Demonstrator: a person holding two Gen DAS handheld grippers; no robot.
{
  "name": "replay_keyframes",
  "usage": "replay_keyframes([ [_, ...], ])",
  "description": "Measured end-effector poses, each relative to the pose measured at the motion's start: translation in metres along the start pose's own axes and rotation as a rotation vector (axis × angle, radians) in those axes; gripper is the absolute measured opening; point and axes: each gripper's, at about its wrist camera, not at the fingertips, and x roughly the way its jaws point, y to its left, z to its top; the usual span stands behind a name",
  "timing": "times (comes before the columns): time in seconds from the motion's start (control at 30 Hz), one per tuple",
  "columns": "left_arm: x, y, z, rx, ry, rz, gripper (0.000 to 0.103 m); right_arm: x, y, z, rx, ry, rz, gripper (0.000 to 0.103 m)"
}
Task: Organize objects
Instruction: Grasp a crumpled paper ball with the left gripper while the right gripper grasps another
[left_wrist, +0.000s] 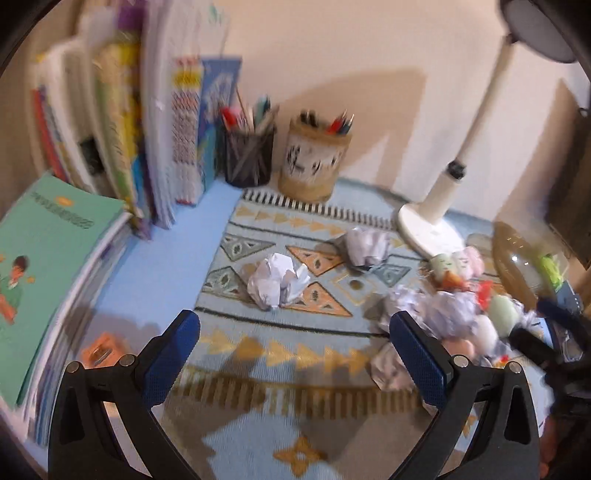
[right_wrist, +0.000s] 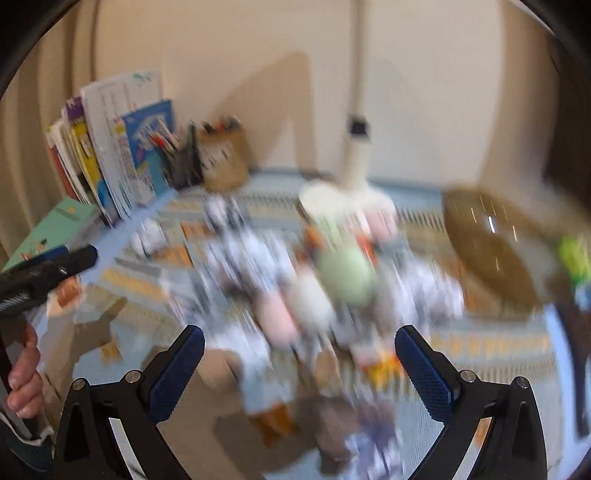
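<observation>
- Hovering nearest me, the left gripper (left_wrist: 295, 354) is spread wide and holds nothing; its blue fingers (left_wrist: 173, 354) have a fine knurled texture on black plastic arms.
- At 3 o'clock from it, the right gripper (right_wrist: 300, 363) is equally spread and empty, above a badly blurred heap.
- Little looks sorted yet, I judge: everything lies loose on the woven mat (left_wrist: 295, 354), flat with orange triangles and a fringe.
- One crumpled paper ball (left_wrist: 277, 282), white and sharp-creased, sits at 12 o'clock from the left gripper; a second paper ball (left_wrist: 365, 245) lies beyond, more toward 1 o'clock.
- At 2 o'clock a heap of soft toys (left_wrist: 476, 295), rounded and pastel, mixes with more paper.
- Past that, a clear brownish bowl (left_wrist: 517, 254), glossy, appears nearly empty.
- Farthest: a lamp base (left_wrist: 424, 229), smooth and cream; a mesh pen cup (left_wrist: 249, 158); a cylindrical holder (left_wrist: 314, 162); upright books (left_wrist: 147, 129) at 10 o'clock.
</observation>
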Motion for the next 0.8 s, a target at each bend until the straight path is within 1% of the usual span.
replay_keyframes([
  [0.1,0.041,-0.005,0.008,0.078,0.052,0.076,0.102,0.023,0.024,0.045,-0.003,0.021,0.076,0.103],
  [0.13,0.057,-0.007,0.007,0.092,0.072,0.107,0.101,0.035,0.030,0.058,-0.003,0.041,0.086,0.103],
  [0.17,0.065,-0.006,0.006,0.092,0.078,0.114,0.100,0.053,0.034,0.072,0.001,0.081,0.086,0.103],
  [0.2,0.069,-0.003,0.006,0.085,0.079,0.097,0.099,0.066,0.035,0.081,0.014,0.114,0.084,0.103],
  [0.23,0.073,0.000,0.006,0.069,0.079,0.074,0.099,0.082,0.035,0.089,0.038,0.148,0.085,0.096],
  [0.27,0.077,0.004,0.006,0.046,0.074,0.039,0.099,0.101,0.034,0.096,0.070,0.190,0.112,0.093],
  [0.3,0.078,0.006,0.006,0.037,0.068,0.026,0.099,0.115,0.034,0.100,0.096,0.222,0.139,0.088],
  [0.33,0.079,0.009,0.006,0.028,0.056,0.015,0.099,0.128,0.033,0.102,0.125,0.254,0.159,0.086],
  [0.43,0.080,0.014,0.003,-0.001,0.023,0.001,0.099,0.163,0.033,0.102,0.182,0.338,0.193,0.086],
  [0.53,0.089,0.013,0.006,-0.028,0.038,-0.021,0.097,0.188,0.043,0.104,0.199,0.374,0.207,0.086],
  [0.57,0.091,0.013,0.007,-0.035,0.043,-0.023,0.092,0.194,0.044,0.104,0.197,0.384,0.212,0.086],
  [0.63,0.094,0.013,0.008,-0.040,0.050,-0.031,0.074,0.206,0.047,0.106,0.204,0.397,0.201,0.086],
  [0.67,0.096,0.012,0.007,-0.038,0.060,-0.035,0.052,0.211,0.048,0.106,0.205,0.404,0.189,0.086],
  [0.7,0.096,0.012,0.006,-0.031,0.062,-0.041,0.049,0.215,0.048,0.107,0.205,0.413,0.179,0.076],
  [0.73,0.092,0.011,0.006,-0.030,0.045,-0.041,0.046,0.219,0.048,0.106,0.202,0.423,0.174,0.056],
  [0.77,0.087,0.010,0.006,-0.020,0.024,-0.045,0.044,0.221,0.047,0.105,0.207,0.431,0.181,0.049],
  [0.8,0.081,0.008,0.006,-0.008,-0.004,-0.046,0.044,0.219,0.045,0.104,0.220,0.421,0.191,0.045],
])
